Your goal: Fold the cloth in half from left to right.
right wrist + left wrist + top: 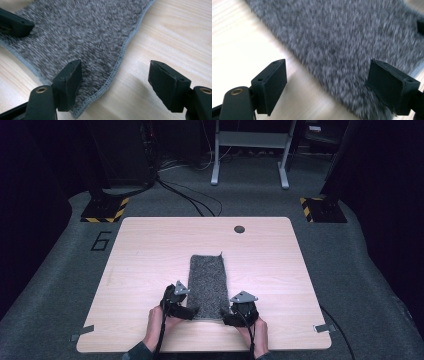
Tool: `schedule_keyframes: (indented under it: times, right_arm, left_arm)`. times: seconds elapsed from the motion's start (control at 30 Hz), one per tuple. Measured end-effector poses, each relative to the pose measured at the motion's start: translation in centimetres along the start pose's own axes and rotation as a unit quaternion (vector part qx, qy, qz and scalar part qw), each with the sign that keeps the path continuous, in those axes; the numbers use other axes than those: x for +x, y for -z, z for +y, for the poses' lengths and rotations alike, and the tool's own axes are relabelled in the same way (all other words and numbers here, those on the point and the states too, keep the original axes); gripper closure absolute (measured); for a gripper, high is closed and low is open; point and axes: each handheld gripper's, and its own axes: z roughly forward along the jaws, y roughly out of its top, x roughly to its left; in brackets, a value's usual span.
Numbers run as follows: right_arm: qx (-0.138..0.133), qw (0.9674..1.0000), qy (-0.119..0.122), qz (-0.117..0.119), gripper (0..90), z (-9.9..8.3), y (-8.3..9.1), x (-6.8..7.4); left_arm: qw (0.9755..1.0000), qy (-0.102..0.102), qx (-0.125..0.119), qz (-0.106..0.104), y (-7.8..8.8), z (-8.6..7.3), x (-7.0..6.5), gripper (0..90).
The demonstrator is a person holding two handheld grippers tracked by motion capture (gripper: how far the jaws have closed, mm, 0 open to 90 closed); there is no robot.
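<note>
Table [150,250] evenly lit from above, surroundings dark; grey towel [337,37] motion-blurred in left gripper view.

Grey towel lying flat
A fuzzy grey towel [208,285] with stitched edging is lying lengthwise on the tabletop [145,250], near the front edge.

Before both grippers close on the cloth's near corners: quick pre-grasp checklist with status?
1. Left gripper open: ok, jaws wide apart.
2. Right gripper open: ok, jaws wide apart.
3. Cloth flat on the table: ok, it lies as a narrow strip.
4. Right gripper straddles the cloth's edge: ok, one jaw over cloth, the other over bare wood.
5. Left gripper straddles the cloth's edge: ok, same.
6. Lower jaws low enough to get under the hem: cannot tell.
</note>
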Motion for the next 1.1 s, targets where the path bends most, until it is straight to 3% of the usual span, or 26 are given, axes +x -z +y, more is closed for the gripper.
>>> schedule_keyframes:
  times: [0.3,0.43,0.5,0.67,0.73,0.83,0.97,1.1]
  right_arm:
    - [0.003,0.9999,0.014,0.005,26.8,-1.6,1.1,0.7]
    - [0.014,0.9993,0.026,0.023,26.4,-2.1,2.0,1.1]
    - [0.001,0.9992,0.019,0.037,24.3,-1.6,2.7,0.3]
    - [-0.014,0.9993,0.010,0.033,24.1,0.4,2.8,-1.3]
    - [-0.020,0.9992,0.004,0.035,24.3,2.1,2.1,-2.6]
    - [-0.021,0.9991,-0.002,0.038,24.3,3.3,1.4,-3.3]
    - [-0.020,0.9992,0.003,0.036,24.4,5.5,0.1,-4.4]
    - [-0.010,0.9992,0.003,0.038,24.8,7.2,-1.6,-4.9]
  left_arm:
    - [0.9998,-0.013,-0.013,0.002,1.0,-1.9,-1.6,15.4]
    - [0.9996,-0.022,-0.015,0.000,1.8,-2.4,-2.3,15.3]
    - [0.9996,-0.013,-0.022,-0.009,2.2,-2.2,-1.8,15.2]
    - [0.9990,0.018,-0.041,-0.001,2.4,-0.2,0.9,15.1]
    - [0.9986,0.032,-0.043,0.000,2.0,1.0,2.3,15.1]
    - [0.9979,0.042,-0.049,0.001,1.7,1.8,3.1,15.2]
    - [0.9982,0.039,-0.043,0.012,0.9,3.2,4.7,15.3]
    - [0.9974,0.057,-0.042,0.013,-0.1,4.3,6.1,15.5]
